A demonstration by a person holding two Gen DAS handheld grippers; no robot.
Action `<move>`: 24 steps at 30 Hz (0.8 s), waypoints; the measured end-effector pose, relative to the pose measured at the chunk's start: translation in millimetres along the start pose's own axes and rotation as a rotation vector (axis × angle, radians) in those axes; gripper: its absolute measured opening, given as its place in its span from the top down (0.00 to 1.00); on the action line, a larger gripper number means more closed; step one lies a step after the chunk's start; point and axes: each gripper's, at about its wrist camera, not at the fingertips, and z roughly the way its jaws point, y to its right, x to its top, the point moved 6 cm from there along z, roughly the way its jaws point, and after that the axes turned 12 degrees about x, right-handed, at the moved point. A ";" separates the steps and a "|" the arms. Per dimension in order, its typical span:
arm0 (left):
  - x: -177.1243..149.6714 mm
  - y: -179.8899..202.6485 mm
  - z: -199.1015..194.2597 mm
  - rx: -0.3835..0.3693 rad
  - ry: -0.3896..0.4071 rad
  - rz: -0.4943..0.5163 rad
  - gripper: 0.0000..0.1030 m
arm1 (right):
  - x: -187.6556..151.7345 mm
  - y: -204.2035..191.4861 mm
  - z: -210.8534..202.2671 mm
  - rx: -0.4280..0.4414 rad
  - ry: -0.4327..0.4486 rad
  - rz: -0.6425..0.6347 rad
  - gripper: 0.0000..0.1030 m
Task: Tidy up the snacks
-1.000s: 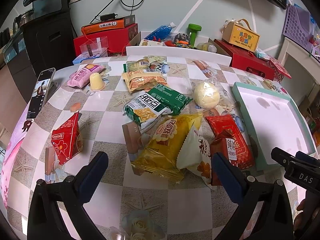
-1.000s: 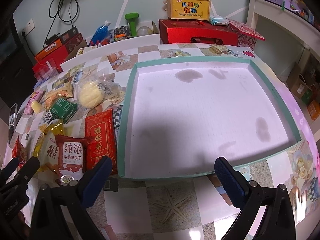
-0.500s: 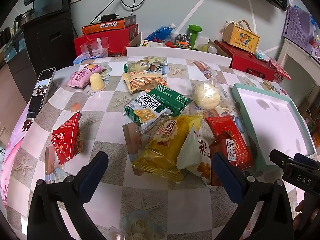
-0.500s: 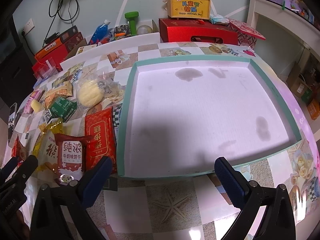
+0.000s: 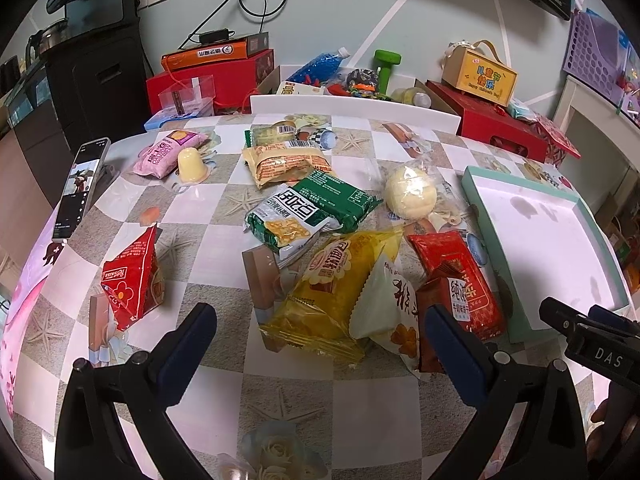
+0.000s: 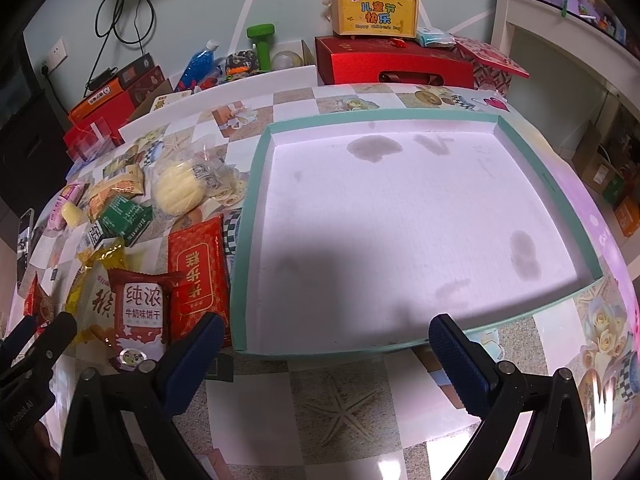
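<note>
Several snack packets lie heaped on the checked tablecloth. Nearest my open left gripper [image 5: 320, 334] are a yellow packet [image 5: 336, 292], a white packet [image 5: 394, 304] and a dark red biscuit packet [image 5: 444, 312]. Behind them lie a green packet [image 5: 316, 208] and a round bun in clear wrap [image 5: 410, 196]. A red triangular packet [image 5: 134, 280] stands to the left. In the right wrist view my open right gripper [image 6: 326, 342] hovers over the near edge of the teal-rimmed tray [image 6: 242, 248], which holds nothing. The biscuit packet [image 6: 140, 312] and a red packet [image 6: 200, 268] lie left of the tray.
A phone [image 5: 80, 188] lies at the table's left edge. Red boxes [image 6: 394, 66], a yellow gift box [image 6: 376, 10], a green dumbbell [image 5: 386, 66] and a blue bottle [image 6: 198, 64] crowd the back. A pink packet [image 5: 168, 154] and a jelly cup [image 5: 191, 162] sit far left.
Both views have shifted only slightly; the packets and the tray stay where they were, and both grippers remain open.
</note>
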 end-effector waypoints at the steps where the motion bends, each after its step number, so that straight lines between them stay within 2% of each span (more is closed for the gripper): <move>1: -0.1 0.0 0.0 0.000 0.000 0.000 0.00 | -0.1 0.0 0.1 0.000 0.000 0.000 0.00; 17: -0.6 -2.6 -0.3 0.002 -0.005 -0.006 0.00 | -0.4 -2.1 0.6 0.002 0.004 -0.006 0.00; 24: 3.7 -20.0 -1.1 0.008 -0.007 -0.042 0.00 | 6.2 -21.6 -5.4 0.038 0.050 -0.051 0.00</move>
